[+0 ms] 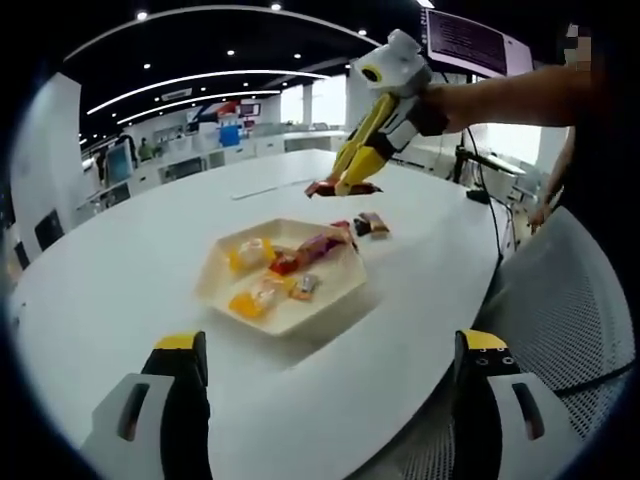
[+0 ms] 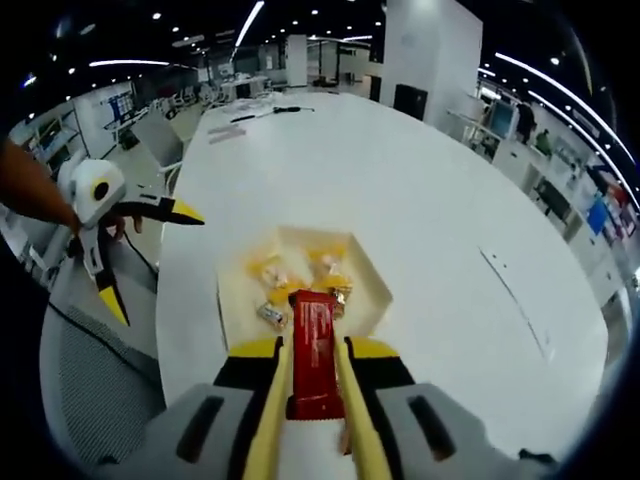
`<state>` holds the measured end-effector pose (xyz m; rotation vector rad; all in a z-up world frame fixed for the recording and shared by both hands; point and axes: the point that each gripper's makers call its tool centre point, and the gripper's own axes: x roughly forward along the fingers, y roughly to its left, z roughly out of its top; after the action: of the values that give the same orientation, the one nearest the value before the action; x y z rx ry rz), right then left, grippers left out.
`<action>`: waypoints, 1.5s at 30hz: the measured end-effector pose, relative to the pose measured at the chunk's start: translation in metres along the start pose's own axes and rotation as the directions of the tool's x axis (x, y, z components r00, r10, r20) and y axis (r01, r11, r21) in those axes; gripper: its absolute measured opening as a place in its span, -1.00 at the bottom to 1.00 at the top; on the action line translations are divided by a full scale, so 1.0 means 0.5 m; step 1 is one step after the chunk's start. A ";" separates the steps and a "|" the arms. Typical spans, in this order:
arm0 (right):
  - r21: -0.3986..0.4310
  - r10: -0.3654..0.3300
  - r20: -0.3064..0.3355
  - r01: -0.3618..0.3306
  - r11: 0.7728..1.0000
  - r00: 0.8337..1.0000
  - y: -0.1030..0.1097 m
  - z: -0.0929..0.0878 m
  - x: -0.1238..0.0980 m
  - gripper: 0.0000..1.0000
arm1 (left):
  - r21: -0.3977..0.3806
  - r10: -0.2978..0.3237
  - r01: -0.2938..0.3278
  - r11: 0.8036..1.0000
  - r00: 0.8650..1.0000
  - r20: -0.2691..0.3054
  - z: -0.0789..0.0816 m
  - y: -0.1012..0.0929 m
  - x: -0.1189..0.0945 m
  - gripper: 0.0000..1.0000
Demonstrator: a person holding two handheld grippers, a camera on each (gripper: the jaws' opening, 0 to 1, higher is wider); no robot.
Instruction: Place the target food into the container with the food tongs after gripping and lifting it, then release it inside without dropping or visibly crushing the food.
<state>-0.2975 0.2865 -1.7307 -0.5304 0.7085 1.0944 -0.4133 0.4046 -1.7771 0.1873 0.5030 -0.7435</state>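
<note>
Red-wrapped snack bar (image 2: 312,352) sits pinched in the right hand-held gripper (image 2: 310,395) above the tray (image 2: 372,275) on the white desk (image 2: 440,200), left hand-held gripper (image 1: 330,400) spread wide; carrying is underway, and next comes lowering and gently opening inside.

— What's clamped in the right claw (image 2: 312,385)?
— A red wrapped snack bar (image 2: 312,352), lying lengthwise between the tongs (image 2: 350,415).
— And the tray (image 2: 372,275)?
— Pale, six-sided, just beyond the tips, holding yellow and orange wrapped sweets (image 2: 272,272).
</note>
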 end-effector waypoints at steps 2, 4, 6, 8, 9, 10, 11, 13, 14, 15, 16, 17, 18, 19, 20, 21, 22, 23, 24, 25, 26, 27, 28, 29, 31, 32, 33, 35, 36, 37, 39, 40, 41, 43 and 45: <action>-0.013 0.011 0.005 -0.011 1.000 1.000 0.008 0.014 0.012 -0.53 | 0.003 0.002 -0.002 1.000 1.000 0.001 0.001 0.000 0.000 0.99; -0.019 0.021 0.011 -0.020 1.000 1.000 0.015 0.029 0.023 -0.53 | 0.000 0.003 -0.003 1.000 1.000 -0.001 -0.001 0.001 0.000 0.99; -0.028 0.028 0.017 -0.027 0.999 0.999 0.019 0.044 0.034 -0.53 | 0.002 0.003 -0.003 1.000 1.000 -0.002 -0.001 0.001 0.000 0.99; -0.032 0.039 0.023 -0.039 0.999 0.999 0.026 0.057 0.042 -0.53 | 0.002 0.003 -0.003 1.000 1.000 -0.005 -0.002 0.001 0.001 0.99; -0.038 0.040 0.024 -0.039 0.999 0.999 0.028 0.061 0.046 -0.53 | 0.003 0.003 -0.003 1.000 1.000 -0.007 -0.002 0.000 0.001 0.99; -0.039 0.044 0.024 -0.043 0.998 0.999 0.030 0.065 0.050 -0.53 | 0.004 0.003 -0.003 1.000 1.000 -0.008 -0.003 0.000 0.001 0.99; -0.043 0.049 0.025 -0.048 0.998 0.998 0.033 0.070 0.055 -0.53 | 0.005 0.004 -0.004 1.000 1.000 -0.009 -0.004 0.001 0.001 0.99; -0.051 0.054 0.023 -0.053 0.997 0.998 0.037 0.074 0.061 -0.53 | 0.002 0.006 -0.006 1.000 1.000 -0.008 -0.003 0.002 0.001 0.99; -0.052 0.057 0.021 -0.056 0.997 0.998 0.038 0.076 0.064 -0.53 | 0.002 0.007 -0.007 1.000 1.000 -0.007 -0.003 0.002 0.001 0.99; -0.054 0.059 0.021 -0.058 0.997 0.998 0.039 0.078 0.067 -0.53 | 0.002 0.008 -0.008 1.000 1.000 -0.008 -0.003 0.003 0.000 0.99; -0.054 0.059 0.021 -0.058 0.997 0.998 0.039 0.078 0.067 -0.53 | 0.002 0.008 -0.008 1.000 1.000 -0.008 -0.003 0.002 0.000 0.98; -0.058 0.061 0.020 -0.060 0.996 0.998 0.039 0.079 0.069 -0.53 | 0.004 0.009 -0.009 1.000 1.000 -0.008 -0.003 0.003 0.000 0.98; -0.065 0.062 0.020 -0.061 0.996 0.998 0.039 0.080 0.070 -0.52 | 0.003 0.009 -0.009 1.000 1.000 -0.007 -0.003 0.003 0.000 0.99; -0.069 0.062 0.019 -0.061 0.996 0.998 0.038 0.080 0.072 -0.52 | 0.002 0.011 -0.011 1.000 1.000 -0.006 -0.002 0.004 0.000 0.99; -0.070 0.067 0.018 -0.066 0.995 0.998 0.037 0.080 0.074 -0.51 | 0.001 0.013 -0.013 1.000 1.000 -0.006 -0.002 0.004 0.000 0.99; -0.068 0.065 0.023 -0.064 0.996 0.998 0.037 0.082 0.073 -0.50 | 0.000 0.013 -0.013 1.000 1.000 -0.005 -0.001 0.004 -0.001 0.99; -0.067 0.067 0.025 -0.065 0.996 0.997 0.036 0.083 0.073 -0.50 | 0.001 0.014 -0.014 1.000 1.000 -0.004 -0.001 0.005 0.000 0.99; -0.066 0.068 0.028 -0.066 0.996 0.997 0.035 0.084 0.072 -0.50 | 0.001 0.015 -0.015 1.000 1.000 -0.005 -0.002 0.006 0.000 0.99; -0.067 0.066 0.030 -0.063 0.996 0.997 0.033 0.085 0.071 -0.49 | 0.002 0.015 -0.015 1.000 1.000 -0.005 -0.002 0.005 0.000 0.99; -0.066 0.068 0.028 -0.066 0.996 0.997 0.033 0.084 0.071 -0.49 | 0.003 0.015 -0.015 1.000 1.000 -0.007 -0.002 0.005 0.000 0.99; -0.065 0.070 0.028 -0.068 0.996 0.997 0.033 0.084 0.070 -0.48 | 0.003 0.015 -0.015 1.000 1.000 -0.007 -0.002 0.005 0.000 0.99; -0.060 0.072 0.031 -0.070 0.996 0.997 0.033 0.084 0.069 -0.47 | 0.003 0.015 -0.015 1.000 1.000 -0.006 -0.002 0.006 0.000 0.99; -0.059 0.071 0.033 -0.069 0.996 0.997 0.033 0.085 0.068 -0.46 | 0.003 0.016 -0.016 1.000 1.000 -0.006 -0.002 0.006 0.000 0.99; -0.060 0.071 0.034 -0.069 0.996 0.997 0.033 0.085 0.067 -0.46 | 0.002 0.017 -0.017 1.000 1.000 -0.006 -0.003 0.007 0.000 0.99; -0.062 0.072 0.031 -0.070 0.996 0.997 0.032 0.084 0.066 -0.46 | 0.003 0.019 -0.019 1.000 1.000 -0.005 -0.002 0.008 0.000 0.99; -0.064 0.070 0.032 -0.068 0.996 0.997 0.031 0.085 0.065 -0.46 | 0.003 0.019 -0.019 1.000 1.000 -0.006 -0.002 0.008 0.000 0.99; -0.062 0.069 0.033 -0.067 0.996 0.997 0.029 0.084 0.064 -0.45 | 0.003 0.020 -0.020 1.000 1.000 -0.007 -0.002 0.008 0.000 0.99; -0.058 0.070 0.036 -0.067 0.996 0.997 0.026 0.085 0.060 -0.45 | 0.003 0.020 -0.020 1.000 1.000 -0.007 -0.003 0.008 0.000 0.99; -0.058 0.067 0.038 -0.065 0.996 0.997 0.024 0.085 0.057 -0.45 | 0.004 0.020 -0.020 1.000 1.000 -0.008 -0.003 0.008 0.000 0.99; -0.058 0.065 0.038 -0.063 0.996 0.997 0.023 0.084 0.053 -0.45 | 0.004 0.020 -0.020 1.000 1.000 -0.008 -0.003 0.008 0.000 0.99; -0.060 0.063 0.040 -0.061 0.996 0.997 0.020 0.082 0.047 -0.44 | 0.003 0.021 -0.021 1.000 1.000 -0.008 -0.003 0.008 0.000 0.99; -0.063 0.062 0.040 -0.059 0.996 0.997 0.018 0.080 0.043 -0.45 | 0.003 0.020 -0.020 1.000 1.000 -0.010 -0.003 0.007 0.000 0.99; -0.066 0.068 0.040 -0.065 0.996 0.997 0.017 0.078 0.040 -0.45 | 0.004 0.020 -0.020 1.000 1.000 -0.009 -0.003 0.007 0.000 0.99; -0.068 0.066 0.050 -0.063 0.996 0.997 0.014 0.075 0.029 -0.45 | 0.005 0.019 -0.019 1.000 1.000 -0.010 -0.003 0.006 0.000 0.99; -0.073 0.054 0.048 -0.051 0.996 0.997 0.005 0.066 0.019 -0.45 | 0.005 0.019 -0.019 1.000 1.000 -0.006 -0.002 0.006 -0.001 0.99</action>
<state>-0.2888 0.3163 -1.7158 -0.5461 0.6446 1.1818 -0.4116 0.4074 -1.7776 0.1985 0.5048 -0.7257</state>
